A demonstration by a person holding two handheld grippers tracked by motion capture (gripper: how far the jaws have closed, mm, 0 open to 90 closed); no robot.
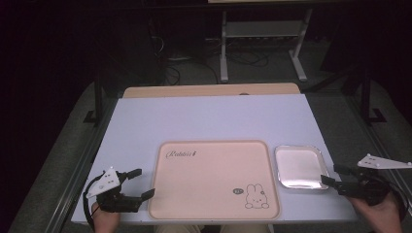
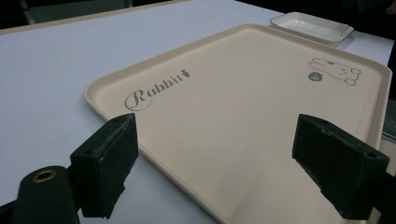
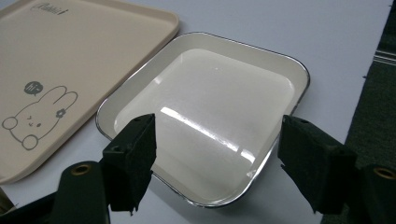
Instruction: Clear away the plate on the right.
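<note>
Both tools gape wide, holding nothing. We bring the right tool (image 3: pixel 215 163) over the white enamel dish's (image 3: pixel 205 116) near rim and pinch squarely; left tool (image 2: pixel 215 163) faces the beige rabbit tray (image 2: pixel 243 107).

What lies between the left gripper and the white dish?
The beige rabbit tray spans the stretch between left gripper and white dish, seen in the high view.

In the left gripper view the beige plastic rabbit-printed tray (image 2: pixel 243 121) runs off the bottom edge. In the right gripper view it (image 3: pixel 70 56) is cut at the left and top edges, and black jaws hide the near rim of the white enamel dish (image 3: pixel 210 112).
</note>
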